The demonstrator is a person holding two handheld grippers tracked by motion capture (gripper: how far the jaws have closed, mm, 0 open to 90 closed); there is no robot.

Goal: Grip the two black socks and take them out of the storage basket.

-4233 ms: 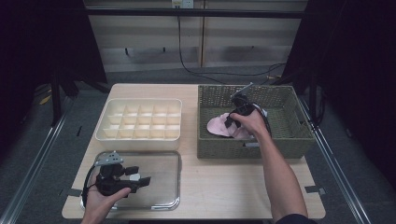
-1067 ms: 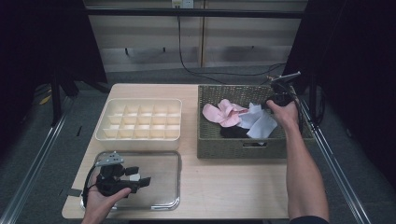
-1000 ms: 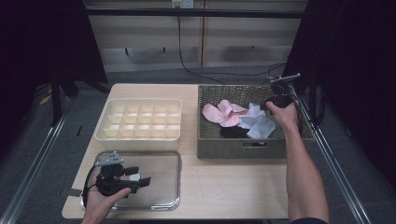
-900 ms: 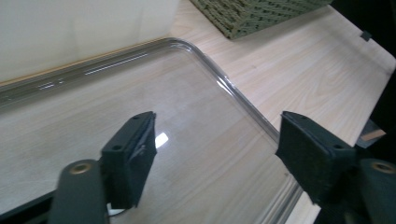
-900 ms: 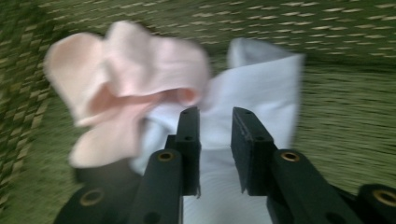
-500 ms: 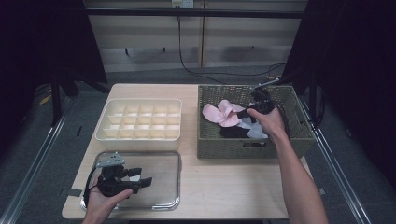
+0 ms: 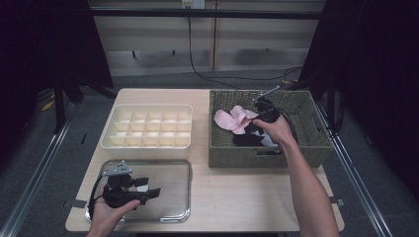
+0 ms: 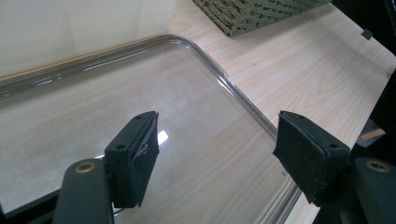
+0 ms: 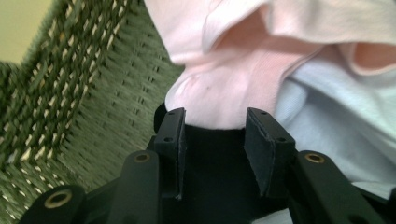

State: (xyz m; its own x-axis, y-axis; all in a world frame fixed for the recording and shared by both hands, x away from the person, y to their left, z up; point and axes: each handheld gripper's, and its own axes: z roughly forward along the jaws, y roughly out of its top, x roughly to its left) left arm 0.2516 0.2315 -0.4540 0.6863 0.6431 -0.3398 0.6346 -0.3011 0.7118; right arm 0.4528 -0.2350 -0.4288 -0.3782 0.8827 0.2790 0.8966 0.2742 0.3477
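In the high view, the right gripper (image 7: 257,117) reaches into the wicker basket (image 7: 316,143), at the pile where a black garment (image 7: 247,140) lies just below the pink cloth (image 7: 233,120); the left gripper (image 7: 148,190) hovers well apart over the clear tray (image 7: 181,207).

In the left gripper view, its jaws stand wide over the tray (image 8: 233,88), nothing between them.

In the right gripper view, the half-spread jaws, which have just been closing, straddle the black garment (image 9: 212,158), the pink cloth (image 9: 224,88) straight ahead, pale blue fabric (image 9: 327,130) alongside.
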